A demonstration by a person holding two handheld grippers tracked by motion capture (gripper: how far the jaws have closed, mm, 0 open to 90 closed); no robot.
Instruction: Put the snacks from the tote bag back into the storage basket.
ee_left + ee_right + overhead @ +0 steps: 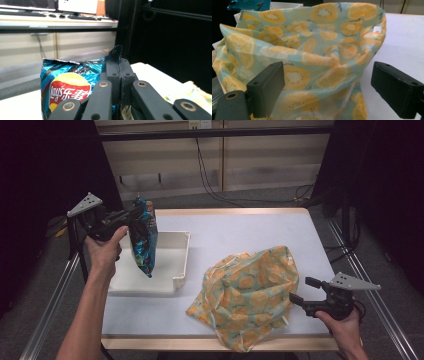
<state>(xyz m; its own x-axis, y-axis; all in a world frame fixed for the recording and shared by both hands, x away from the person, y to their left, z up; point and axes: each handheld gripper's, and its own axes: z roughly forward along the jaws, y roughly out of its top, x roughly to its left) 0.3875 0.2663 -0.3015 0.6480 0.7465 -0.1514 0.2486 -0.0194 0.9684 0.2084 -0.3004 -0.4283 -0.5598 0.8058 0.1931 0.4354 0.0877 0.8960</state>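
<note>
A blue Lay's chip bag (pixel 144 239) hangs in the air above the white tray (pixel 172 265), its lower corner just over the tray floor. My left gripper (pixel 134 214) is shut on the bag's top edge; in the left gripper view the jaws pinch the foil seam of the chip bag (pixel 67 85) at the left gripper (pixel 120 75). A fabric bag (pixel 250 290) printed with orange slices lies crumpled at the table's front right. My right gripper (pixel 302 290) stands open at its right edge, and the fabric bag (pixel 312 50) spreads wide between and beyond the right gripper (pixel 328 85) jaws.
The white table (pixel 250 227) has bare surface behind the fabric bag. Its wooden front edge (pixel 175 343) runs close under the cloth. Metal rails (pixel 50 315) flank both sides. Cables hang over the far wall.
</note>
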